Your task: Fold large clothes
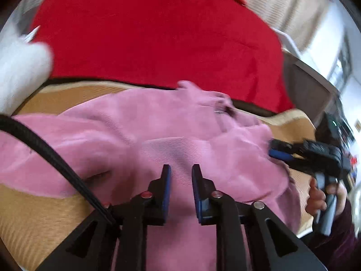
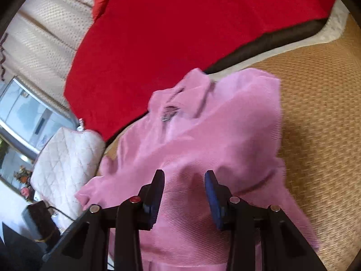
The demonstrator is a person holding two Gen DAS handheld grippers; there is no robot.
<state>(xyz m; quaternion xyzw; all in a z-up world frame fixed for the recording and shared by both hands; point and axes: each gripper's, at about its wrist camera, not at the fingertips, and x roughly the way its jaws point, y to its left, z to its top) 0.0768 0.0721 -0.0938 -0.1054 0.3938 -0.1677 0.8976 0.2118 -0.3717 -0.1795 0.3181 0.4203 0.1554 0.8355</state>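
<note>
Left wrist view: left gripper and right gripper both gape, holding nothing, over the rumpled pink garment, collar at 12 o'clock.

Each camera sits behind its own hand-held gripper and looks forward along the two fingers, tilted down at the woven mat on the bed. The left view is close above the pink garment and catches the right hand-held gripper at its right edge. The right view is also close. Both share the pink garment, the mat and the red blanket beyond.
</note>
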